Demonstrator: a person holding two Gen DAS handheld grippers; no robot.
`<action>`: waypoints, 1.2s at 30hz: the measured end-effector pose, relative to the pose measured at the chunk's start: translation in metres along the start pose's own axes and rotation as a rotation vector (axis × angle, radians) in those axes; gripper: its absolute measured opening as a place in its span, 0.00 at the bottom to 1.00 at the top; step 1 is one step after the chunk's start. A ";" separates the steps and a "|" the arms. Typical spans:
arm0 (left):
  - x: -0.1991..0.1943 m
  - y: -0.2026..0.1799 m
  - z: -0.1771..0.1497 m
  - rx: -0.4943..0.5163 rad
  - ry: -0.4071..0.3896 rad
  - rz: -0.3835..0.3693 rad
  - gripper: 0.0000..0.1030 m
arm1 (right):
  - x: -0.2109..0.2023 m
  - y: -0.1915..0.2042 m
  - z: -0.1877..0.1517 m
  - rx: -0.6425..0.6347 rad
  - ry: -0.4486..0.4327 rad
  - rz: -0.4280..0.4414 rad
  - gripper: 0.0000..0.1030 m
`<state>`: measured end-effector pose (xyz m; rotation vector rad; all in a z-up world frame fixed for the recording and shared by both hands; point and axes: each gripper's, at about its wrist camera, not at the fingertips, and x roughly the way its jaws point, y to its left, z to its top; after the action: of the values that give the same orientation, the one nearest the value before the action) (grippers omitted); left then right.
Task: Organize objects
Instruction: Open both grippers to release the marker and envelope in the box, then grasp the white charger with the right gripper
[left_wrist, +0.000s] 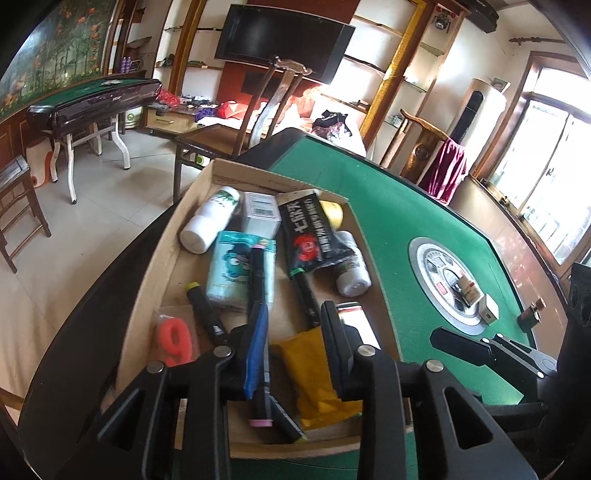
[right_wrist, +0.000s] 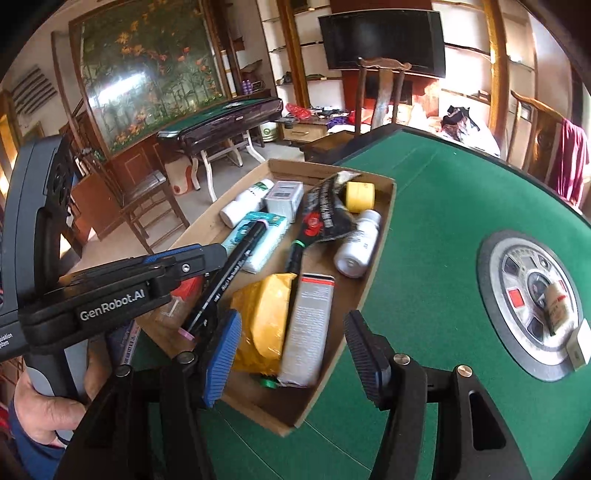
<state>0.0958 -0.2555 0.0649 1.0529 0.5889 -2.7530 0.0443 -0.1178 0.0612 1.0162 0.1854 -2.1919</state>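
Note:
A cardboard box (left_wrist: 207, 192) on the green table holds bottles, a tissue pack (left_wrist: 229, 273), a black sachet (left_wrist: 314, 236), markers and a yellow packet (left_wrist: 317, 380). My left gripper (left_wrist: 291, 317) hangs over its near end, jaws a little apart. A black pen with pink ends (left_wrist: 258, 295) lies along the blue left pad, leaning on the tissue pack, and the other pad is off it. My right gripper (right_wrist: 293, 321) stands open above the yellow packet (right_wrist: 266, 317) and a grey-white carton (right_wrist: 310, 325), gripping nothing. The right wrist view shows the left gripper (right_wrist: 218, 254) from the side, beside the pen (right_wrist: 229, 269).
The table's round centre plate (right_wrist: 517, 258) carries a small bottle (right_wrist: 557, 302) and a white box (right_wrist: 580, 347). A small brown item (left_wrist: 535, 308) lies on the felt beyond it. Wooden chairs stand at the far edge, and a hand (right_wrist: 44, 410) holds the left gripper's handle.

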 end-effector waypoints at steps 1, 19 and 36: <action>-0.001 -0.008 -0.001 0.011 -0.001 -0.005 0.30 | -0.005 -0.007 -0.002 0.016 -0.007 -0.003 0.61; 0.034 -0.166 -0.050 0.304 0.108 -0.170 0.42 | -0.101 -0.244 -0.049 0.634 -0.038 -0.368 0.67; 0.052 -0.156 -0.053 0.305 0.159 -0.176 0.44 | -0.035 -0.304 -0.026 0.762 0.089 -0.546 0.50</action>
<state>0.0483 -0.0905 0.0428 1.3538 0.2962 -3.0004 -0.1222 0.1371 0.0215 1.6175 -0.4192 -2.7929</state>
